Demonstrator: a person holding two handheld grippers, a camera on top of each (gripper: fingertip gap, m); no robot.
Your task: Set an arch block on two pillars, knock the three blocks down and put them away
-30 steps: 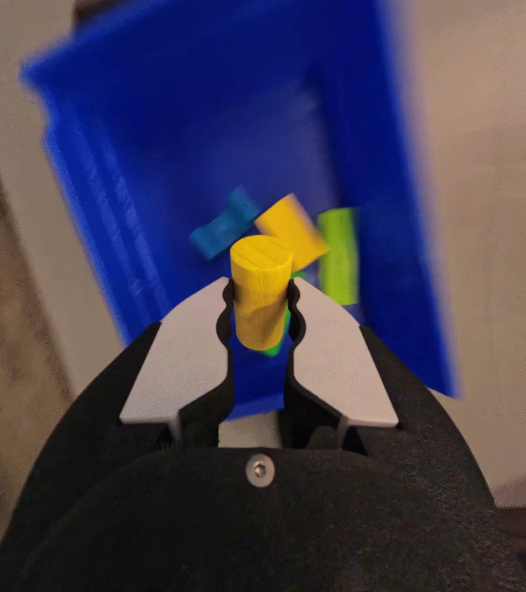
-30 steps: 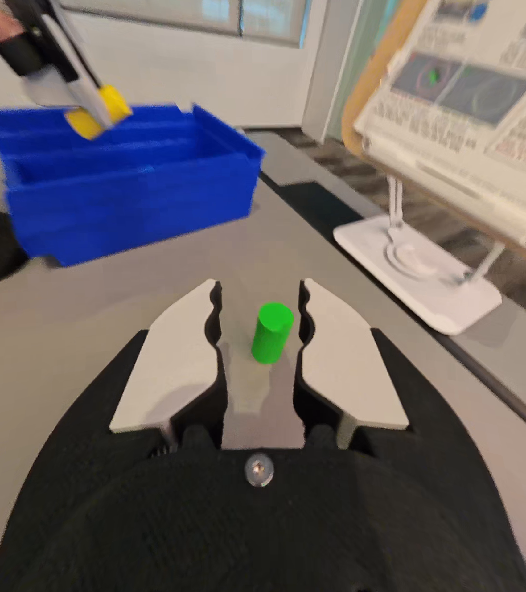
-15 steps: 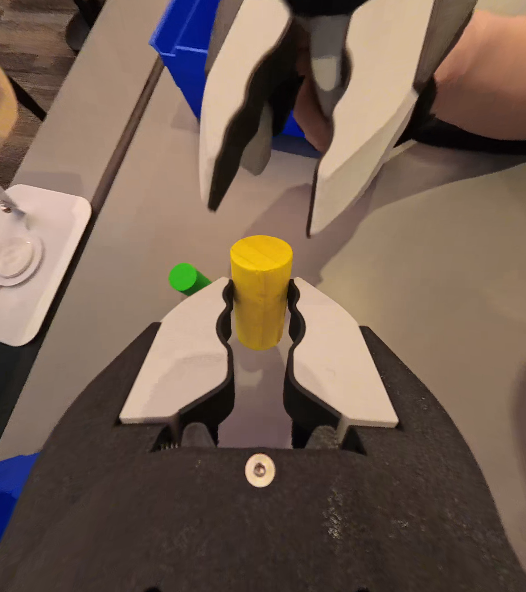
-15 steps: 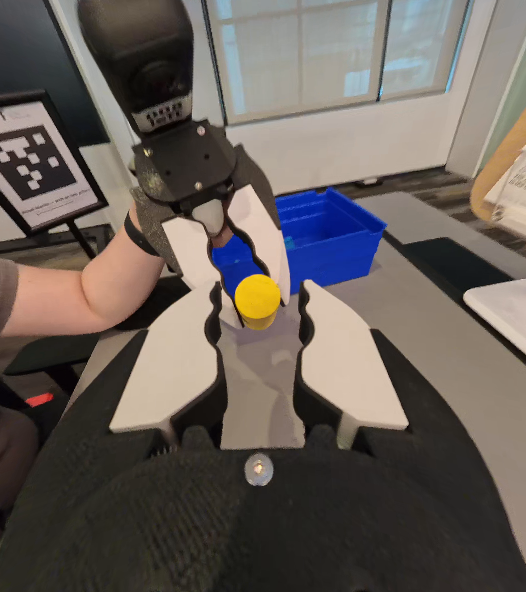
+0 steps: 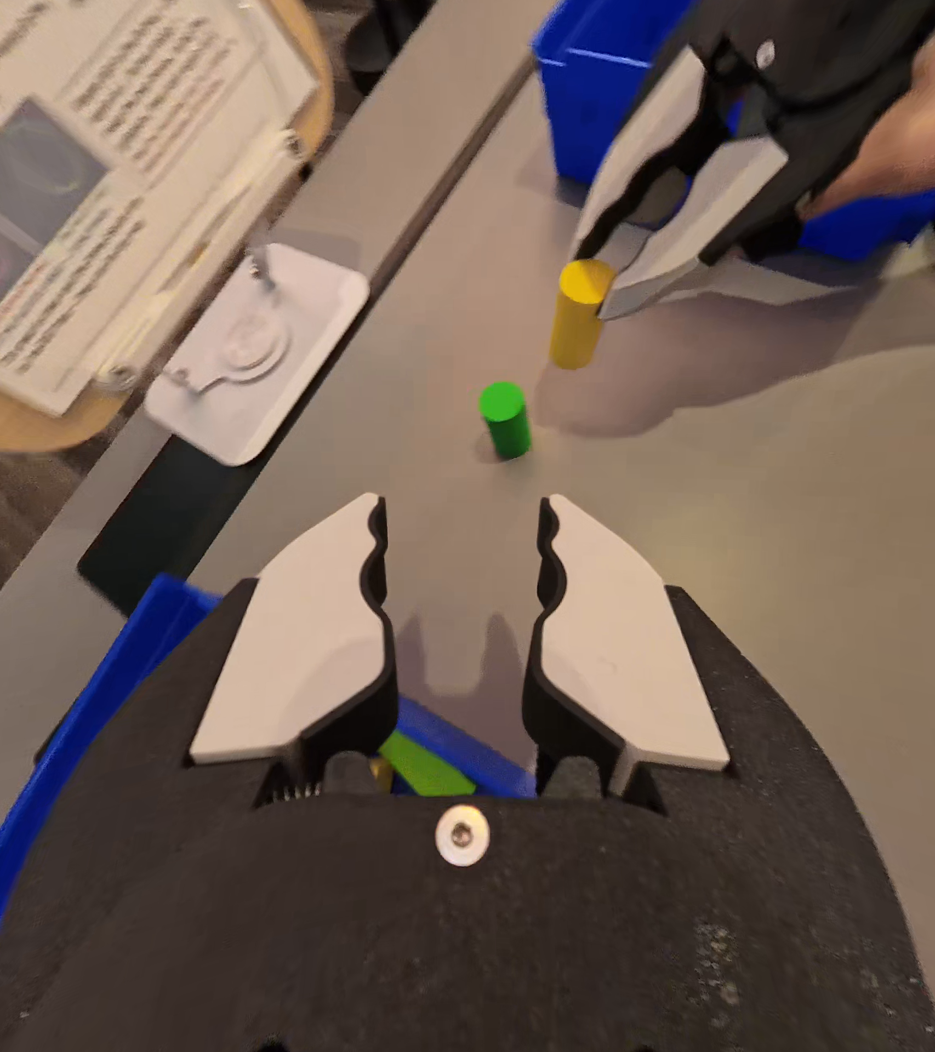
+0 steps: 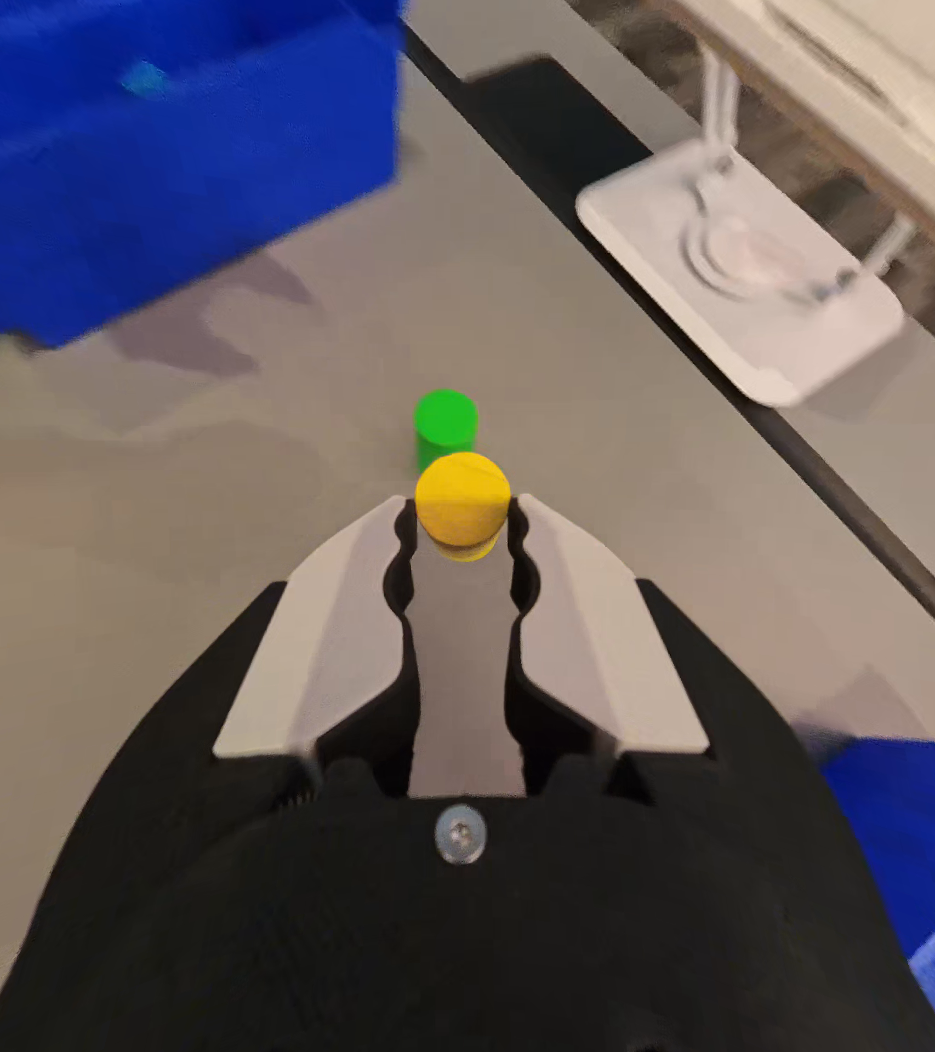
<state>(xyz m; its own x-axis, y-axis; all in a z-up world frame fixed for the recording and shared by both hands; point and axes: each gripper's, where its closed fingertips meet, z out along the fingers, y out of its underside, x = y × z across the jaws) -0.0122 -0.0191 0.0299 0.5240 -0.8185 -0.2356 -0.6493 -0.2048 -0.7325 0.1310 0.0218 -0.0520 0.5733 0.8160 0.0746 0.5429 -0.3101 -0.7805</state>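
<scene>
The yellow pillar stands upright on the grey counter, pinched near its top between the tips of the right tool. The green pillar stands just beside it, apart. The left tool is spread wide and empty, above a blue bin holding a green block. Another blue bin sits farther back.

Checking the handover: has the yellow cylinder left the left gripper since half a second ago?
Yes: yellow cylinder now sits in the right gripper, beside the green cylinder.
</scene>
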